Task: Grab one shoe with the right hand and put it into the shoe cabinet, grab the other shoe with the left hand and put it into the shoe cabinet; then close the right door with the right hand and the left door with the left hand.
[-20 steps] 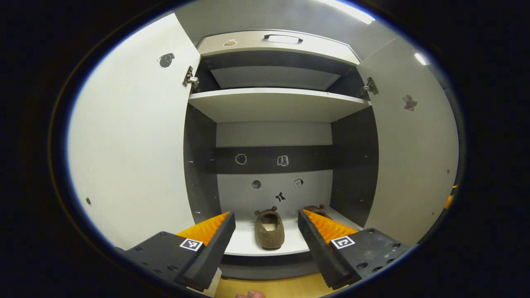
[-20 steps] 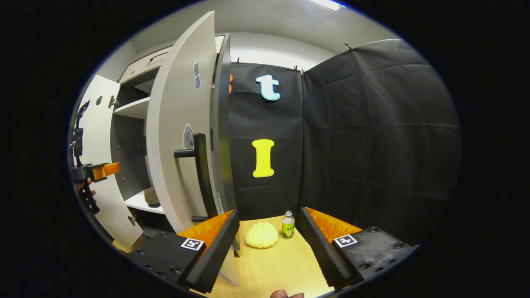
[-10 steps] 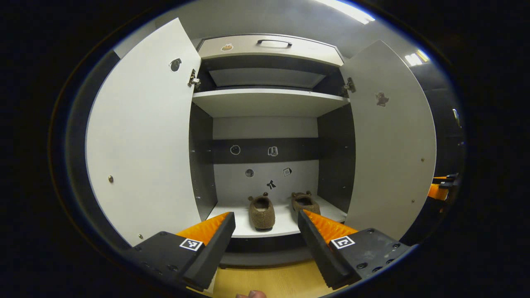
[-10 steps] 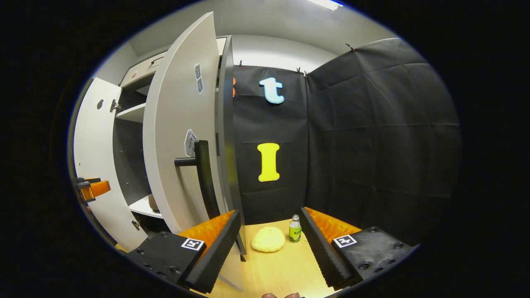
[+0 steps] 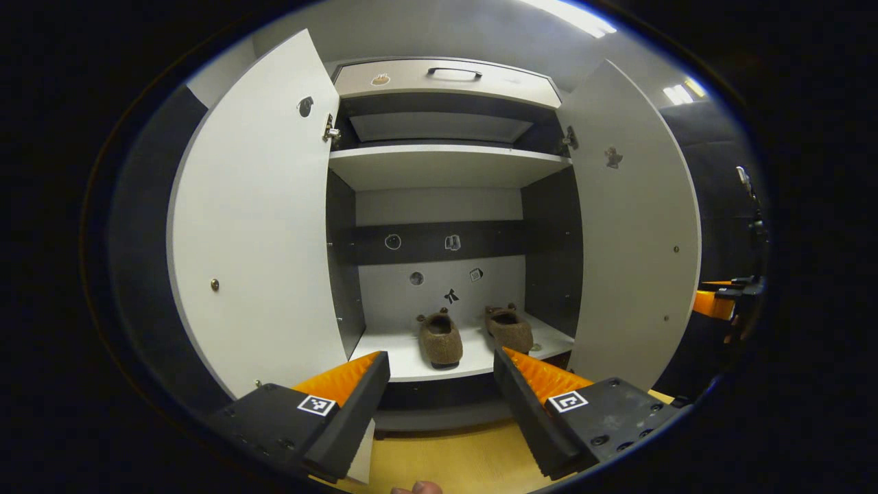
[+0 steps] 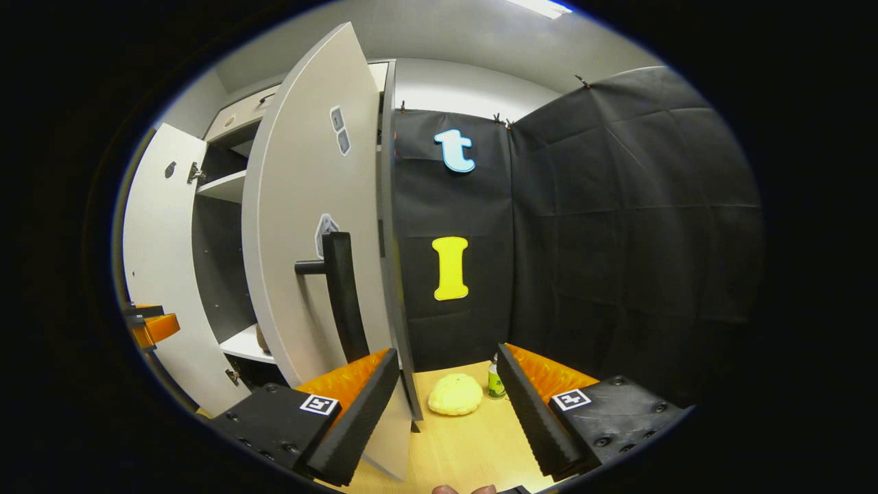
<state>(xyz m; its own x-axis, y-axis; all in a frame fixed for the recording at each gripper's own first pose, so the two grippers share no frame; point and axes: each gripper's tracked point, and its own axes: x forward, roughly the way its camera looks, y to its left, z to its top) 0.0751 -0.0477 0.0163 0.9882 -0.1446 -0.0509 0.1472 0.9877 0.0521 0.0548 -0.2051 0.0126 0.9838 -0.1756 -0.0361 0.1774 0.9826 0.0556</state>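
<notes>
Shoes: Already you have both brown shoes on the bottom shelf of the cabinet; the left shoe and the right shoe sit side by side, apart, heels toward you.
Shoes and fingers: in the left gripper view the pair lies well beyond your left gripper, seen in the gap between its fingers, touching neither.
Left gripper: your fingers stand wide apart, holding nothing.
Right gripper: your right gripper is also spread and empty; it hangs over the wooden floor, with the edge of the right door just beside its left finger.
Doors: both stand open; the left door is a flat pale panel with small screws, the right door carries a dark bar handle.
Writing: small stickers mark the back wall and doors; too small to read.
Textures: the shoes look fuzzy with little ears; the shelves are smooth white board.
Floor items: a yellow rounded lump and a small bottle with a green label, unreadable, stand near the black cloth.
</notes>
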